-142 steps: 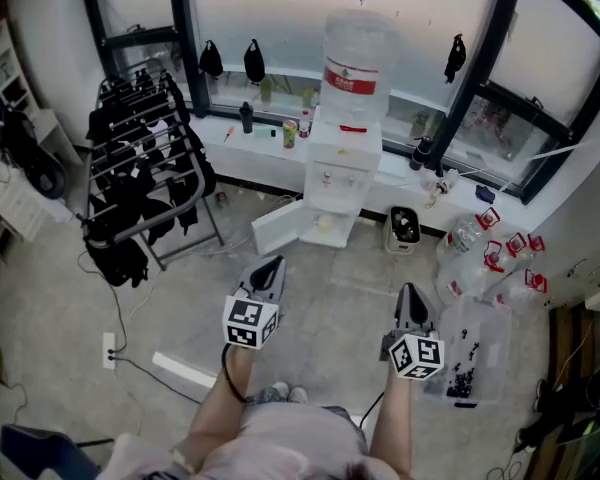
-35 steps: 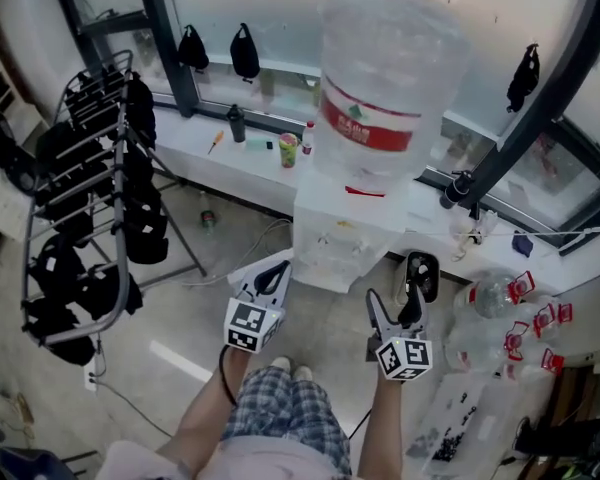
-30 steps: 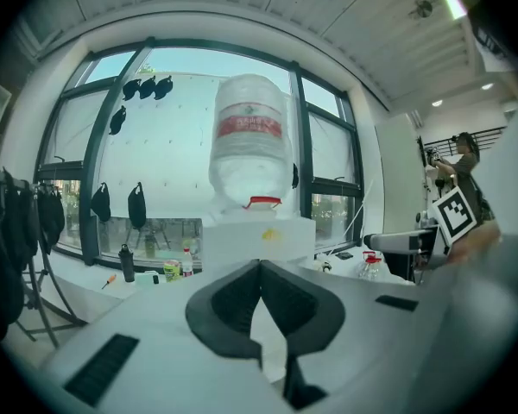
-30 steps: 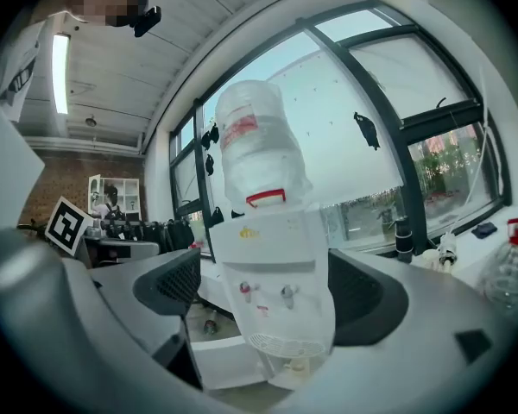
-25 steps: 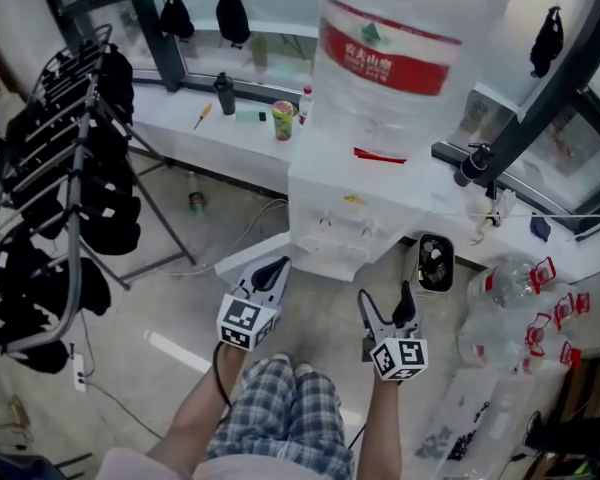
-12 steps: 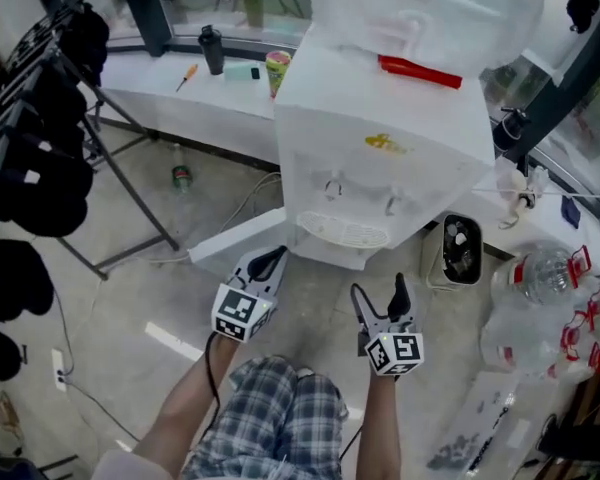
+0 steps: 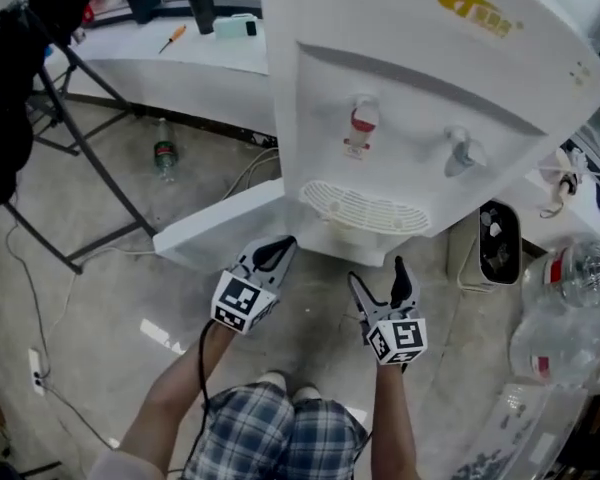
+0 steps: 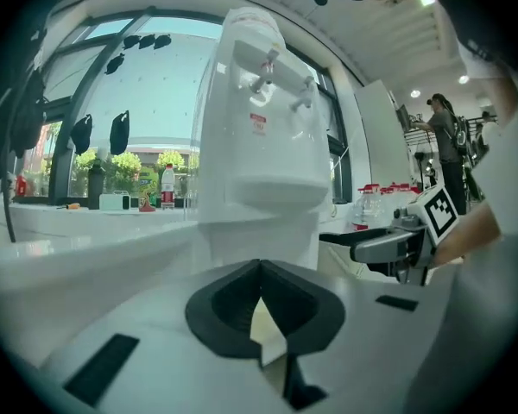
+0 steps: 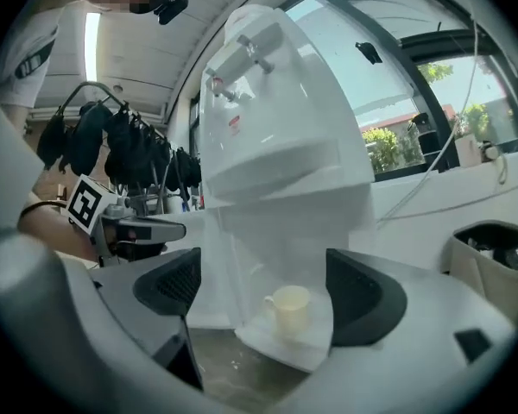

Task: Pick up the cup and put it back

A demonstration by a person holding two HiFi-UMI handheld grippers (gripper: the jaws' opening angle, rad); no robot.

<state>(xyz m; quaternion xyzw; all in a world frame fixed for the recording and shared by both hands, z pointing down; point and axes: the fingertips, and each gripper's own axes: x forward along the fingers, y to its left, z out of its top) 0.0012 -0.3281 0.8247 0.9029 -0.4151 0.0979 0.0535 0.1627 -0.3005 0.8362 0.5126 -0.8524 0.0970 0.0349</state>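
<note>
Standing right in front of the water dispenser (image 7: 420,118) here, looking down at it. My left tongs (image 7: 283,242) are pressed together with nothing in them, tips pointing at the base of the dispenser, near the white door panel (image 7: 215,236) that hangs open at the bottom. My right tongs (image 7: 376,274) are spread wide and not holding anything.

The cup (image 9: 289,310) only shows in the right gripper view. It's a small pale one with a handle, sitting upright on a white ledge (image 9: 281,345) at the foot of the dispenser. It lines up in the gap between the spread tongs but sits further off, and neither side touches it. From the head view I can't see it at all, since the dispenser body covers that spot.

Up on the front there's a red tap (image 7: 362,124) and a grey tap (image 7: 461,152), with the white drip tray (image 7: 365,209) just below them. A small bin (image 7: 497,244) stands on the floor just right of the dispenser, and clear water jugs (image 7: 570,313) sit further right. A green bottle (image 7: 164,158) lies on the floor off to the left, near the legs of a drying rack (image 7: 70,98).
</note>
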